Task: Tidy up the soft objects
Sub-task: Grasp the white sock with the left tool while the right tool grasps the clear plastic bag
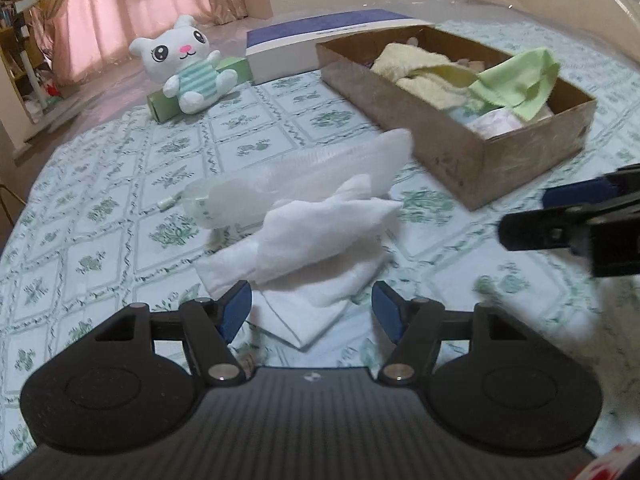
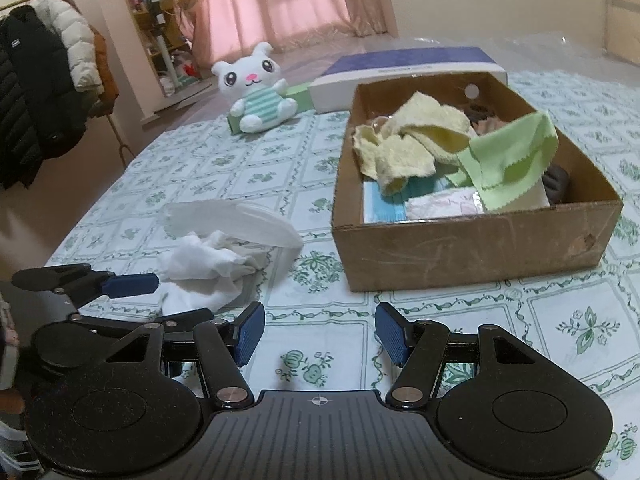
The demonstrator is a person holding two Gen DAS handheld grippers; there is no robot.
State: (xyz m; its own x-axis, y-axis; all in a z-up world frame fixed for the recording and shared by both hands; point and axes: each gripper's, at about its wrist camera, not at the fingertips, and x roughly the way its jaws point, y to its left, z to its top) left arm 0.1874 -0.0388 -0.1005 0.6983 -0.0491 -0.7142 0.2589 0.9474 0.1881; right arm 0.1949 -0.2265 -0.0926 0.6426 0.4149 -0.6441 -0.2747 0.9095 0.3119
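A crumpled white cloth [image 1: 320,236] lies on the patterned tablecloth, next to a clear plastic sleeve [image 1: 316,168]. My left gripper [image 1: 312,316] stands open just in front of it. The cloth's near corner lies between the blue pads [image 1: 236,314], which do not press on it. My right gripper [image 2: 320,334] is open over bare tablecloth, in front of the cardboard box [image 2: 460,256], and holds nothing. The box holds a yellow towel [image 2: 408,140], a green cloth [image 2: 508,160] and other soft items. The white cloth [image 2: 200,268] and left gripper [image 2: 168,300] also show in the right wrist view.
A white plush bunny [image 1: 184,68] sits on a green carton at the table's far side, beside a blue-and-white flat box [image 1: 320,40]. The right gripper [image 1: 524,216] reaches in from the right edge. Coats [image 2: 40,100] hang left of the table, pink curtains behind.
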